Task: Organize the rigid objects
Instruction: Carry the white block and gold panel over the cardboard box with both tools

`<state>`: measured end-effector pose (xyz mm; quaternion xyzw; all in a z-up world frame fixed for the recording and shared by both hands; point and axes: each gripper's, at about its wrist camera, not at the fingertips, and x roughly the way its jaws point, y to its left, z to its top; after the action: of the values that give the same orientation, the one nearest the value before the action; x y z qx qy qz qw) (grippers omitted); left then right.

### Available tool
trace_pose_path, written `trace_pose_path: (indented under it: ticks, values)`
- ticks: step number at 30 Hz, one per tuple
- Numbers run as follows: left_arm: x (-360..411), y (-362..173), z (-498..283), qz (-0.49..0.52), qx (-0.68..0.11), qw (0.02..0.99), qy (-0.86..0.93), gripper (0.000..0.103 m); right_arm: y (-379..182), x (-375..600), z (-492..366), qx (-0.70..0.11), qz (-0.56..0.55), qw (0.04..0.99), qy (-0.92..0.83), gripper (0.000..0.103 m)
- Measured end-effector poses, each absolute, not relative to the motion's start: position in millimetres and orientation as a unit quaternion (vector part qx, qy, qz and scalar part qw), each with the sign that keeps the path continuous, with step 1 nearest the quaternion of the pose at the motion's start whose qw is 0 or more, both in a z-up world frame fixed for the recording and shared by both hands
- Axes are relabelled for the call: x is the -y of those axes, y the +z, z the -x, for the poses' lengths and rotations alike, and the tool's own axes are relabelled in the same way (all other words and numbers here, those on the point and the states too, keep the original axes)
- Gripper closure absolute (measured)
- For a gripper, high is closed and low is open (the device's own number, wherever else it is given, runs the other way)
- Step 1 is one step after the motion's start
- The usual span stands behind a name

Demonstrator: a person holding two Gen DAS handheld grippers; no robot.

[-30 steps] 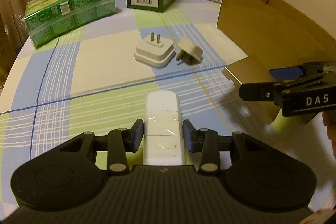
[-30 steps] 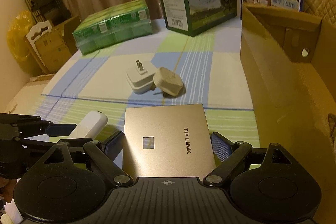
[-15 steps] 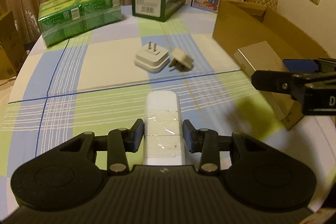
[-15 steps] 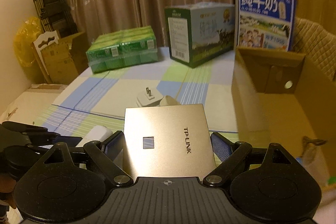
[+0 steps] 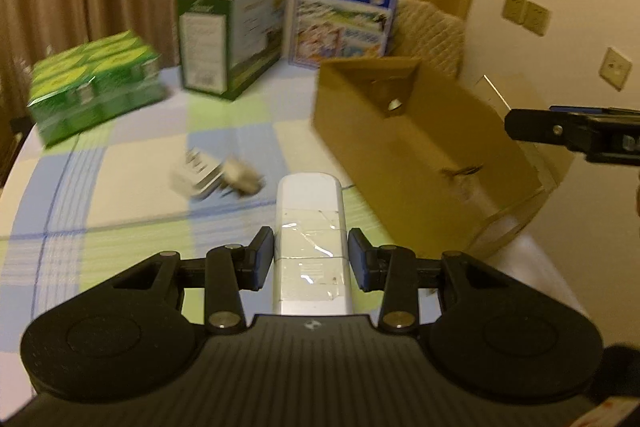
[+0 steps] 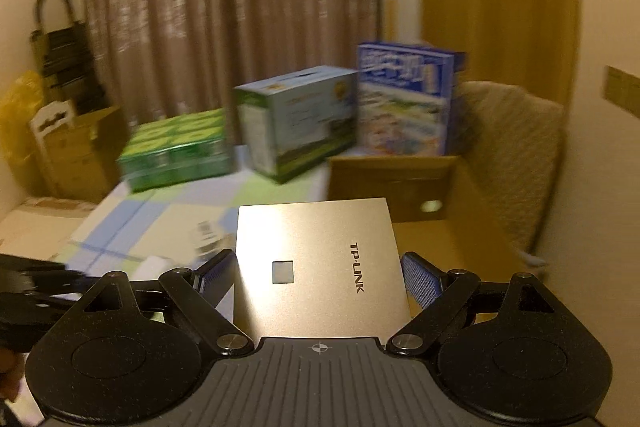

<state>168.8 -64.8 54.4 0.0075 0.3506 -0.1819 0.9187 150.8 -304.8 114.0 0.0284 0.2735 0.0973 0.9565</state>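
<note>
My left gripper [image 5: 311, 258] is shut on a white taped bar-shaped device [image 5: 310, 227], held above the checked tablecloth [image 5: 120, 187]. My right gripper [image 6: 318, 273] is shut on a flat gold TP-LINK box [image 6: 320, 263], held in the air in front of the open cardboard box [image 6: 400, 183]. That cardboard box [image 5: 412, 131] stands at the right in the left wrist view, with the right gripper's finger [image 5: 560, 131] over its right side. A white plug adapter [image 5: 194, 173] and a beige plug [image 5: 242, 179] lie together on the cloth, blurred.
At the back of the table stand a green multipack [image 5: 94, 87], a green-and-white carton [image 5: 230, 35] and a blue milk carton [image 5: 346, 13]. A padded chair [image 6: 512, 155] is behind the cardboard box. Cartons and a yellow bag [image 6: 20, 107] sit on the floor at the left.
Both grippers have risen with their loads, and the table now lies lower and farther away. The right gripper has moved from beside the cardboard box to over it.
</note>
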Motion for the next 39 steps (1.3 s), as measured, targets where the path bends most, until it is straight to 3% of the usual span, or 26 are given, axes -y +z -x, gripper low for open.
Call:
trace_pose_path:
  ticks: [9, 18, 39]
  values:
    - [148.7, 86.4, -198.7, -0.035, -0.33, 0.914, -0.232, 0.068, 114.7, 384.7, -183.4, -0.299, -0.055, 0.952, 0.05, 0.018]
    - [210.9, 74.9, -238.7, -0.045, -0.35, 0.901, -0.254, 0.068, 89.5, 420.7, -198.7, -0.321, -0.079, 0.943, 0.04, 0.018]
    - [247.5, 29.1, -298.3, -0.051, -0.394, 0.886, -0.24, 0.068, 53.6, 448.1, -219.8, -0.334, -0.108, 0.936, 0.037, 0.018]
